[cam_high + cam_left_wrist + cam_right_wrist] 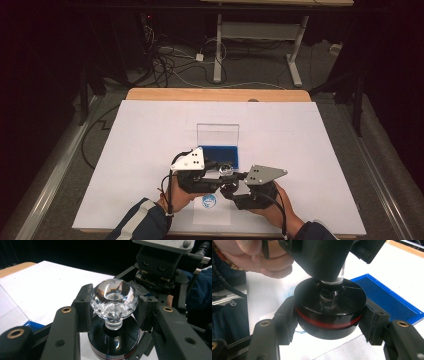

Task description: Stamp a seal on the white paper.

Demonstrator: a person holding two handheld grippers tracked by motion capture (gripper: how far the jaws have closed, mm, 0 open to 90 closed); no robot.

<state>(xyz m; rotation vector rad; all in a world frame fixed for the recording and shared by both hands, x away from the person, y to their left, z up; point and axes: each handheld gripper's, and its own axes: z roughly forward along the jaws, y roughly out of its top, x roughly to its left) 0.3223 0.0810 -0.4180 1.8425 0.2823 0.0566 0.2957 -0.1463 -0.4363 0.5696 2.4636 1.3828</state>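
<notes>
A faceted clear crystal stopper point(113, 300) sits by its short neck on a round black base with a red band point(329, 315). My left gripper point(113, 308) is shut on the crystal head, one pad on each side. My right gripper point(329, 323) is shut on the black base, clamping its sides just above the white sheet. In the high view both grippers meet near the table's front middle, left gripper point(220, 171) above right gripper point(231, 189), with the stopper point(227, 170) between them. The left gripper's body hides the crystal in the right gripper view.
An open blue-lined case point(218, 150) with a raised clear lid point(217, 134) stands just behind the grippers. A round blue-and-white mark point(209, 201) lies on the white sheet point(140, 150) in front of them. A hand point(262, 257) holds the left gripper.
</notes>
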